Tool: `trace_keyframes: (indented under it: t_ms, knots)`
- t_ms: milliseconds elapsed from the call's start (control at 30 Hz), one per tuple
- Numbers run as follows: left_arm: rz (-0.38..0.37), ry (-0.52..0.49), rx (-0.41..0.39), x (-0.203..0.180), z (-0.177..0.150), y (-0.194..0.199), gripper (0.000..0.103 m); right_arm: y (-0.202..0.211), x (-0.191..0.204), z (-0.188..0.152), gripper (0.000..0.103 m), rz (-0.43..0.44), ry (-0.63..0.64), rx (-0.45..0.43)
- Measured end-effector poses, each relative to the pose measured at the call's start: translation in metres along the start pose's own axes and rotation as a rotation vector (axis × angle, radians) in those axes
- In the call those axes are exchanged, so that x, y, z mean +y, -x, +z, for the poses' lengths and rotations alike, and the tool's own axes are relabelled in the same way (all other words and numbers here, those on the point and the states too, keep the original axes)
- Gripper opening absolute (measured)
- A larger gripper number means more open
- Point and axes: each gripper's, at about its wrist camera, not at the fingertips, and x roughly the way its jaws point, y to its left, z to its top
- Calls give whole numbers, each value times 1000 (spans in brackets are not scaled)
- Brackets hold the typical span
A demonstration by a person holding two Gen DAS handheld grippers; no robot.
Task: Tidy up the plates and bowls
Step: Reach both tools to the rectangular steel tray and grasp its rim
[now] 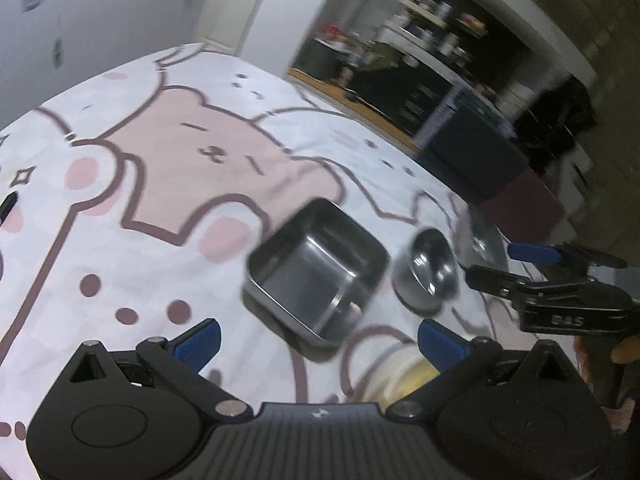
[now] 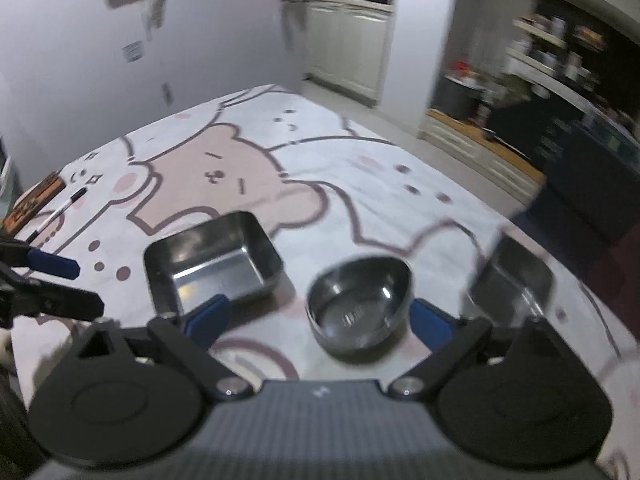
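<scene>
On a table draped in a cartoon-bear tablecloth (image 2: 360, 168), a square steel tray (image 2: 214, 262) sits beside a round steel bowl (image 2: 358, 306), with a second steel tray (image 2: 514, 280) further right near the cloth's edge. Over them, the right gripper (image 2: 320, 316) hangs with its blue-padded fingers spread wide and nothing between the pads; the bowl lies just ahead of its right finger. Beside it, the left gripper (image 1: 320, 344) is likewise spread and empty, the square tray (image 1: 316, 268) and bowl (image 1: 428, 272) ahead of it. A pen (image 2: 58, 214) rests at the table's far left.
</scene>
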Motion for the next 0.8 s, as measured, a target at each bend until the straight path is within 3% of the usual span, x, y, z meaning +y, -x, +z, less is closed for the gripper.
trace_keyframes:
  t_ms: [167, 233, 333, 567, 700, 800]
  knots:
    - [-39, 120, 35, 12, 8, -16, 99, -43, 10, 31, 80, 87, 108, 27]
    - [-55, 177, 55, 16, 8, -24, 90, -61, 16, 41, 64, 120, 133, 50]
    - [-64, 268, 84, 22, 6, -35, 77, -84, 23, 52, 52, 173, 166, 64]
    - [-79, 366, 88, 37, 9, -50, 55, -119, 36, 58, 35, 239, 202, 126]
    - [-99, 380, 112, 39, 10, -58, 40, -127, 37, 59, 29, 236, 185, 155]
    - [-94, 373, 136, 38, 8, -63, 34, -132, 36, 58, 28, 224, 178, 164]
